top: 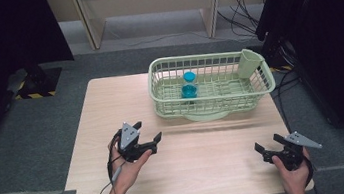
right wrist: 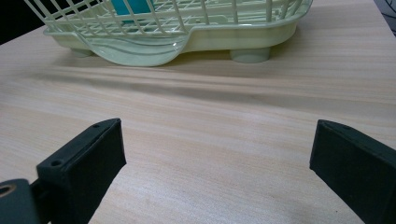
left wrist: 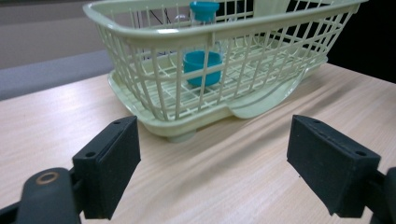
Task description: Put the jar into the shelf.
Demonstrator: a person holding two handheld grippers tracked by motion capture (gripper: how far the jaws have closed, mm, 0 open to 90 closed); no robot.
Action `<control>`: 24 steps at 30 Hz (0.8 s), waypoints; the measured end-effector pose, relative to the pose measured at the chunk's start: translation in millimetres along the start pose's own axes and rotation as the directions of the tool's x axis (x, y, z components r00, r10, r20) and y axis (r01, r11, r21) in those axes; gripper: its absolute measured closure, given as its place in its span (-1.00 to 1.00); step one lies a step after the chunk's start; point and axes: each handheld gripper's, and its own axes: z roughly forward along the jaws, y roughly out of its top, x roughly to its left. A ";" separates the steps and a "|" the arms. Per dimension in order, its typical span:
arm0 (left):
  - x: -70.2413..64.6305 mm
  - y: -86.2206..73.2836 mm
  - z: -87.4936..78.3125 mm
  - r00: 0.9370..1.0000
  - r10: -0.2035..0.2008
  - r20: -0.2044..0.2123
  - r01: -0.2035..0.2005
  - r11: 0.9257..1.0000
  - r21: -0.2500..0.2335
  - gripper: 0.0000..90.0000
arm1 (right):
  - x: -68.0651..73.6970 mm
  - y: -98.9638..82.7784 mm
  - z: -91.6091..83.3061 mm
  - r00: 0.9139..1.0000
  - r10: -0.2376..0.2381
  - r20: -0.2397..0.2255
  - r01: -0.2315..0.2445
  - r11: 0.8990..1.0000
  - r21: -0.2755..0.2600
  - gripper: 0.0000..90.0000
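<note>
Both claws stand open and empty on the counter [top: 110, 105] in front of the basket [top: 259, 85]: the left claw [top: 151, 135] nearer it, the right claw [top: 267, 143] farther back. Judging by this, nothing is in hand and any grasp is yet to come. Inside the basket stand one clear bottle [top: 188, 77] with a blue cap and one blue cup [top: 189, 91]; one green holder [top: 249, 62] hangs at its right end.

bottle [top: 189, 87] in basket [top: 168, 106], table [top: 203, 158] beneath

Clear bottle inside the drying basket

A clear plastic bottle with teal cap and teal base [top: 189, 86] stands upright inside the pale green plastic lattice basket [top: 211, 106], at the table's 12 o'clock.
</note>
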 end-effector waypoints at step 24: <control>10.8 -54.7 -0.6 0.999 -0.016 -0.048 0.017 1.000 0.007 -0.63 | 0.2 -0.1 -0.1 1.000 0.001 0.003 -0.001 1.000 -0.001 -0.93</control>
